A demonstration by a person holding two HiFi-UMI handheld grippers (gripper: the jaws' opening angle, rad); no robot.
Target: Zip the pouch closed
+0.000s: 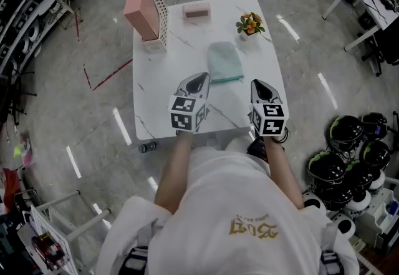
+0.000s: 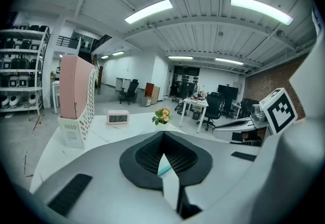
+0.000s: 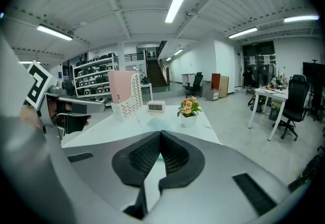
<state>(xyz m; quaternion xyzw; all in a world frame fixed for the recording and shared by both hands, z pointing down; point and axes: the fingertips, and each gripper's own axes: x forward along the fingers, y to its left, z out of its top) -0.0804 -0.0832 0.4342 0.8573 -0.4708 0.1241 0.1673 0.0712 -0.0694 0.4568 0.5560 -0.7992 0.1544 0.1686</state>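
– Where's the pouch [image 1: 225,62]?
– Flat on the white table [image 1: 153,99], just past my left gripper [image 1: 199,78] and right gripper [image 1: 259,85]. Both are squeezed closed, holding nothing. Wide floor [image 1: 81,111] goes round the table's edges.

A glossy, marble-veined top is shown by the table [image 1: 153,99]; ahead of the left hand-held gripper [image 1: 199,77], the pouch [image 1: 225,62] is seen as soft, matt cloth.

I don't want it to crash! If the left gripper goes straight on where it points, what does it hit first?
Probably the pouch, which lies on the table just ahead of the left gripper. Depth is hard to judge.
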